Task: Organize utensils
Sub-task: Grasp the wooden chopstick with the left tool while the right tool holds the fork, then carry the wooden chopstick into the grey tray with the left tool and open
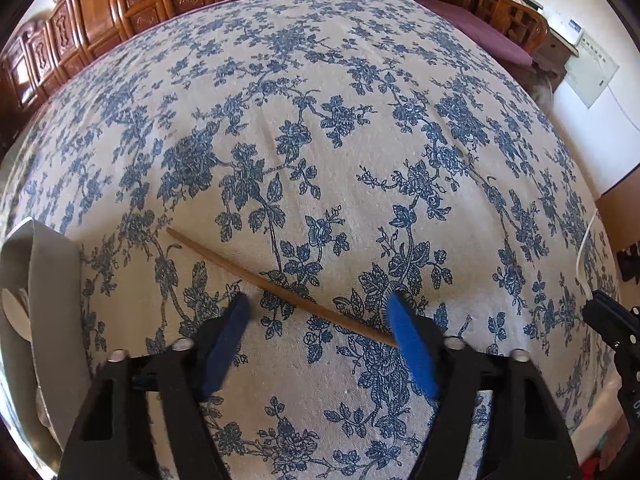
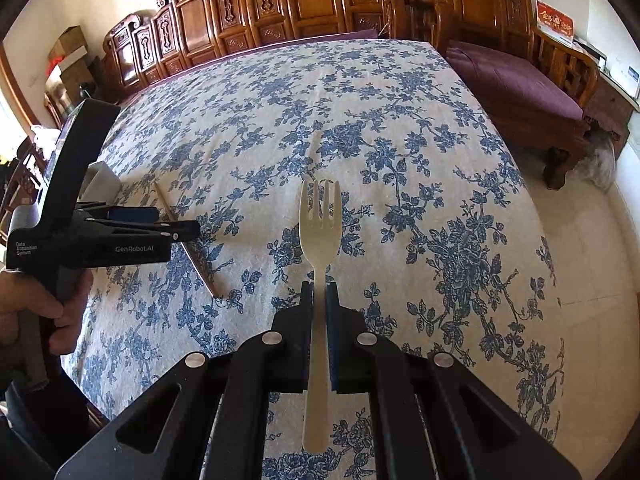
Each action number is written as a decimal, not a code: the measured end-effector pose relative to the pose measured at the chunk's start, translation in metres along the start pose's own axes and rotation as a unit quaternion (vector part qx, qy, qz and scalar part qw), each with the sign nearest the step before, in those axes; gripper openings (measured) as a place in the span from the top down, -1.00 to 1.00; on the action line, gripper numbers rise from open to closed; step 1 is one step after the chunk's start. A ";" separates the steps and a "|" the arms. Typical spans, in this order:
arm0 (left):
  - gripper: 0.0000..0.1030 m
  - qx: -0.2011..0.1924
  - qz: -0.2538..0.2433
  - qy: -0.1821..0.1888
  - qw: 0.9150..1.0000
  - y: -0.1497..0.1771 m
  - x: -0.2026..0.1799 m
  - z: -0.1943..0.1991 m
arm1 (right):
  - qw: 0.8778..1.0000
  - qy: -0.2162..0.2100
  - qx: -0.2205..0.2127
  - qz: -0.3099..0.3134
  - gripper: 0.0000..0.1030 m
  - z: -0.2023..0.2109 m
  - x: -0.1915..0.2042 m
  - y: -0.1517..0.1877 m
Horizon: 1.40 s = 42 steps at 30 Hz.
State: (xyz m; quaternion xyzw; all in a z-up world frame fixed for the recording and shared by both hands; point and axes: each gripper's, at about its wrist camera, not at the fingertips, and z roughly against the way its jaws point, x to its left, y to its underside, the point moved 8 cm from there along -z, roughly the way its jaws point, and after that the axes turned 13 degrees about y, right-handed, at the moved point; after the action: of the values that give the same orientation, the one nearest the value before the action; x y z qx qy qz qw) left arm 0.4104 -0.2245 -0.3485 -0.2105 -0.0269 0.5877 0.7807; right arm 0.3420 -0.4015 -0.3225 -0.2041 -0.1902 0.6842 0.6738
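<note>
The table is covered w/ a cream woven tablecloth printed in blue flowers and leaves (image 1: 320,128), slightly nubby in texture. On it lies a thin, round, brown wooden chopstick (image 1: 280,288), tapering to a fine tip at its far-left end.

Left gripper (image 1: 320,312): black plastic frame w/ silver rivets and blue foam-like pads; jaws stand wide apart, holding nothing. The chopstick runs diagonally across the gap between the fingers, its near-right end passing behind the right blue pad (image 1: 412,348) & its tip reaching past the left pad, far-left. Can't tell whether the pads touch the stick or the cloth. At the left edge sits a grey, smooth-walled rectangular container (image 1: 52,280) w/ something pale and rounded inside, too cut off to identify.

Right gripper (image 2: 319,292): same black frame; jaws closed down narrow on the flat handle of a cream, matte disposable fork (image 2: 320,232). The fork points straight away, four short tines far of the fingertips, the rounded handle end sticking out near, behind the pads. It's held above the cloth.

In the right wrist view the left gripper (image 2: 188,230) shows at left, side-on over the chopstick (image 2: 206,276), gripped by the person's hand (image 2: 44,312). Carved brown wooden chairs (image 2: 280,4) line the far side.
</note>
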 end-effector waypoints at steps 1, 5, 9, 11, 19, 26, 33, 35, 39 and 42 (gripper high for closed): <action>-0.11 -0.001 -0.004 0.000 1.000 -0.001 -0.001 0.000 | 1.000 0.000 0.001 0.000 0.84 0.000 0.000 0.001; 0.48 -0.002 -0.014 0.005 1.000 -0.001 -0.006 0.003 | 1.000 -0.002 0.001 -0.001 0.84 0.001 0.000 0.002; 0.78 0.002 -0.022 0.014 1.000 0.004 -0.010 0.004 | 1.000 -0.006 -0.002 0.000 0.84 0.006 0.002 0.002; 0.82 0.001 -0.022 0.018 1.000 0.006 -0.010 0.005 | 1.000 -0.009 -0.005 0.002 0.84 0.009 0.002 0.002; 0.92 0.006 -0.013 0.027 1.000 0.018 -0.006 0.013 | 1.000 -0.012 -0.014 0.005 0.84 0.020 0.004 0.002; 0.92 -0.004 -0.019 0.034 0.999 0.025 -0.002 0.038 | 1.000 -0.015 -0.020 0.006 0.84 0.027 0.018 -0.003; 0.92 -0.028 -0.025 0.041 0.998 0.029 0.007 0.072 | 0.999 -0.019 -0.026 0.024 0.84 0.037 0.046 -0.009; 0.92 -0.037 -0.026 0.043 0.998 0.031 0.012 0.084 | 0.999 -0.020 -0.028 0.029 0.84 0.040 0.055 -0.012; 0.92 -0.050 -0.029 0.045 0.997 0.034 0.023 0.105 | 0.998 -0.024 -0.032 0.040 0.84 0.045 0.076 -0.019; 0.92 -0.059 -0.035 0.046 0.997 0.037 0.033 0.122 | 0.998 -0.028 -0.034 0.049 0.84 0.046 0.095 -0.024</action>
State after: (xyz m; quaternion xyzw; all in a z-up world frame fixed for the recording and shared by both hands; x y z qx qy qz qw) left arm 0.3515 -0.1493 -0.2574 -0.2825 -0.0330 0.5469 0.7874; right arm 0.3365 -0.3053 -0.2728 -0.2171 -0.2217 0.7148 0.6267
